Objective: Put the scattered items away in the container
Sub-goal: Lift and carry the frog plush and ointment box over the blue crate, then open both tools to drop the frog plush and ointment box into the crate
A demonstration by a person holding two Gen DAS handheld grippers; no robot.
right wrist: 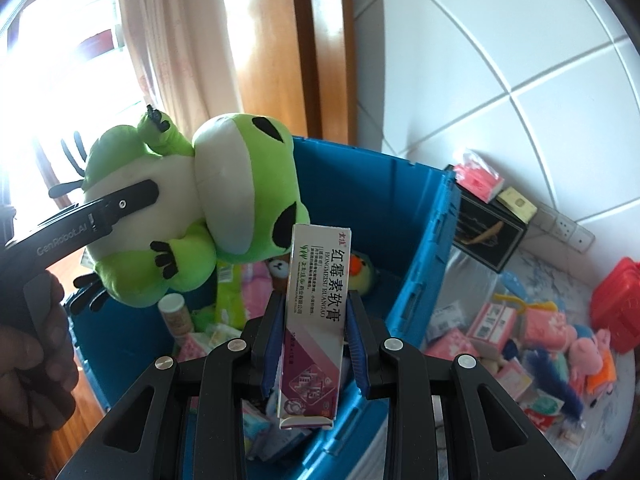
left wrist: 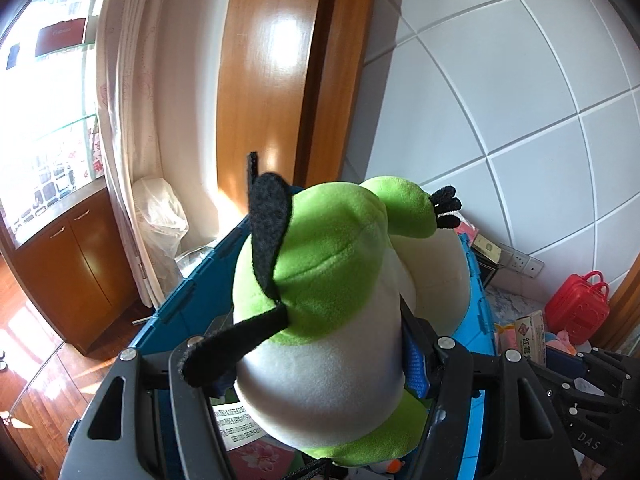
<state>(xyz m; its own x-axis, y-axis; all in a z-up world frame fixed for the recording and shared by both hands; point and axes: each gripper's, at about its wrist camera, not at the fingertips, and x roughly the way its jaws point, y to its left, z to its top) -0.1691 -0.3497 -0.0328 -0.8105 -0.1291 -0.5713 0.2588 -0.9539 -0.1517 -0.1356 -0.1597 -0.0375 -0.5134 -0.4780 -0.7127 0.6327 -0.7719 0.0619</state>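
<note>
The left gripper (left wrist: 320, 364) is clamped on a green and white frog toy (left wrist: 340, 304), holding it above the blue bin (left wrist: 188, 300) that lies below and ahead of its fingers. To its right, the right gripper (right wrist: 312, 340) is clamped on a medicine box (right wrist: 316, 320) standing upright between its blue pads (right wrist: 356, 344), over the bin's near edge; more boxes and toys lie scattered on the floor further right

Both our wrist views look down over the blue bin (right wrist: 404, 216); we share the green frog plush (left wrist: 332, 300), close-up on the left.
</note>
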